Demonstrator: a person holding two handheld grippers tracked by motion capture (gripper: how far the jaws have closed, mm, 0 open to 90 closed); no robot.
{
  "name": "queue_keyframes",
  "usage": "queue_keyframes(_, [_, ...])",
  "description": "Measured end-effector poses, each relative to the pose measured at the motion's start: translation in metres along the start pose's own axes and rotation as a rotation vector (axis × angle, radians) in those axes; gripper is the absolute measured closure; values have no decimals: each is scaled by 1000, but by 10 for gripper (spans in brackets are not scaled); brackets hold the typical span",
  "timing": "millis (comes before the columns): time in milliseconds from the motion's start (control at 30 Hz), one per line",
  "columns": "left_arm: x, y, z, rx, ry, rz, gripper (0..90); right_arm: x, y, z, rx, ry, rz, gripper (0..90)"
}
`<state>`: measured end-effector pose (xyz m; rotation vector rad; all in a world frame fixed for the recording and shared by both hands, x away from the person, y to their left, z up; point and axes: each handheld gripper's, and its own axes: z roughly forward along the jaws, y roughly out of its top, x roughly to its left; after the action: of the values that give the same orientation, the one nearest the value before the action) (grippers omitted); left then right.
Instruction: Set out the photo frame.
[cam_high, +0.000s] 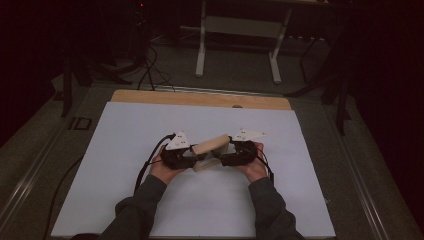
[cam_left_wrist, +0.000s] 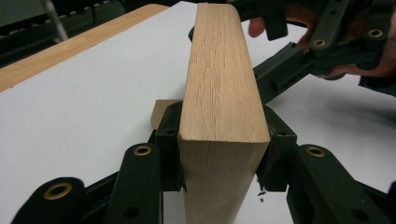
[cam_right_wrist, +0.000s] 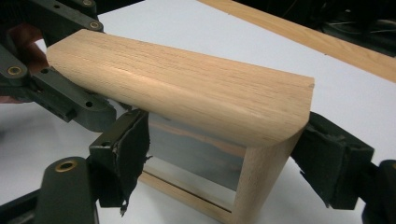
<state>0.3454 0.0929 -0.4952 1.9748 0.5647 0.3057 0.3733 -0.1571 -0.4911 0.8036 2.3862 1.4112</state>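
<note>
While the left gripper (cam_left_wrist: 223, 154) clamps the wooden frame (cam_left_wrist: 219, 88), its base hides.

High view looks down from afar; both gripper views closely share the wooden block (cam_high: 210, 146).

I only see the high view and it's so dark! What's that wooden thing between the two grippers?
Observer: It's a small wooden frame. It has a rounded top board on a post, with a thin strip along the bottom.
Operator: Is the left gripper squeezing it?
Observer: Yes. The left gripper has both pads pressed on the sides of the top board.
Operator: And the right one?
Observer: The right gripper has a jaw on each side of the post, but one pad stands clear of the wood. It's open, not gripping.
</note>
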Motion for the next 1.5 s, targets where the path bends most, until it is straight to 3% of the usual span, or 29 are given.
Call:
queue_keyframes(200, [2, 0, 0, 0, -1, -11, 598, 2, 1, -1, 6, -18, -4, 238])
queue_keyframes(367, [5, 0, -2, 10, 35, -19, 578, 4, 0, -7, -8, -32, -10, 333])
queue_keyframes(433, [6, -1, -3, 14, 27, -15, 576, 3, 1, -8, -15, -21, -10, 349])
queue_keyframes(700, [7, 1, -3, 25, -11, 2, 594, 3, 0, -5, -17, 7, -9, 287])
queue_keyframes(900, [7, 3, -2, 38, 22, 7, 576, 3, -3, -8, -12, -6, -14, 347])
queue_keyframes(1067, [9, 4, -2, 40, 57, 2, 511, 4, -4, -12, -27, -6, -16, 404])
queue_keyframes(1167, [9, 4, -2, 39, 59, 1, 496, 5, -4, -13, -31, -14, -20, 429])
queue_keyframes(1300, [9, 3, -1, 40, 58, -6, 484, 4, -7, -15, -40, -11, -8, 452])
queue_keyframes(1500, [11, 1, -1, 49, 51, -58, 466, 3, -12, -19, -45, -2, 2, 497])
